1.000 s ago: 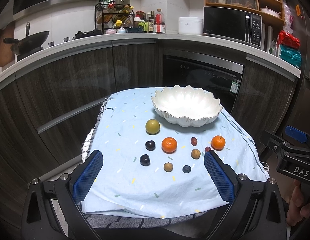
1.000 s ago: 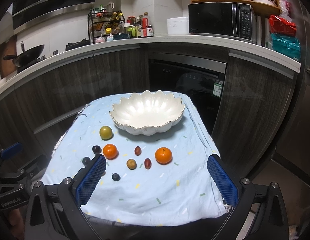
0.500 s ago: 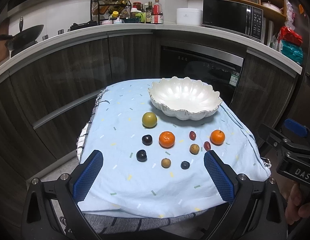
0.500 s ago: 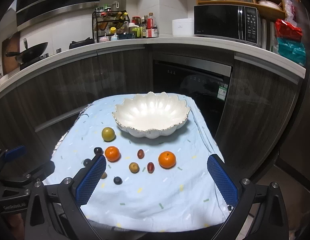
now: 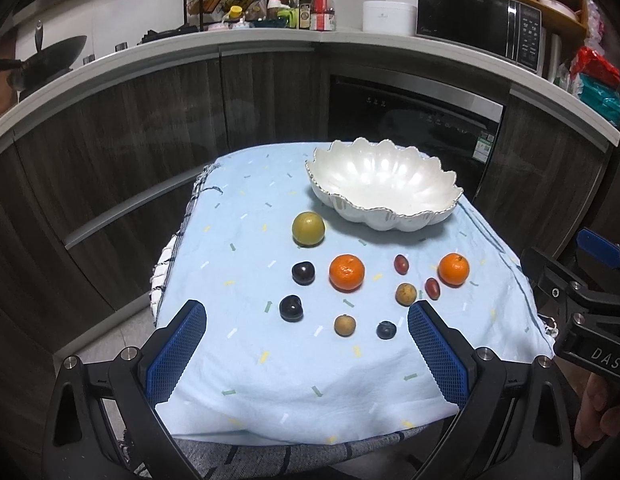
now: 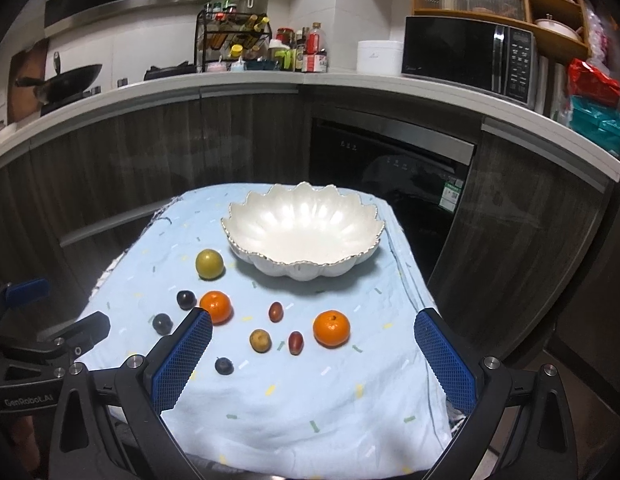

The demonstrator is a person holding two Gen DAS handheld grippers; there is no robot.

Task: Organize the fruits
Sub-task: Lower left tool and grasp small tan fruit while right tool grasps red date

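Observation:
A white scalloped bowl [image 5: 382, 196] [image 6: 303, 236] stands empty at the back of a small table under a light blue cloth [image 5: 269, 360]. In front of it lie a green-yellow fruit [image 5: 308, 228] [image 6: 209, 264], two oranges [image 5: 346, 272] [image 5: 453, 269], two dark plums [image 5: 303, 272] [image 5: 291, 307], two red dates [image 5: 401, 263], two small brown fruits [image 5: 405, 293] and a blueberry [image 5: 386, 329]. My left gripper [image 5: 305, 354] is open at the table's near edge, nothing between its fingers. My right gripper [image 6: 310, 360] is open too, hovering over the near right cloth.
Dark cabinets and an oven [image 6: 390, 160] curve behind the table. The counter carries a microwave [image 6: 470, 58], a spice rack [image 6: 233, 40], bottles and a wok [image 6: 61, 76]. A hand [image 5: 598, 404] holds the right gripper's body at the left wrist view's right edge.
Both grippers have moved forward toward the table and tilted slightly, so fruits and bowl look nearer. Both stay open; no fruit has moved.

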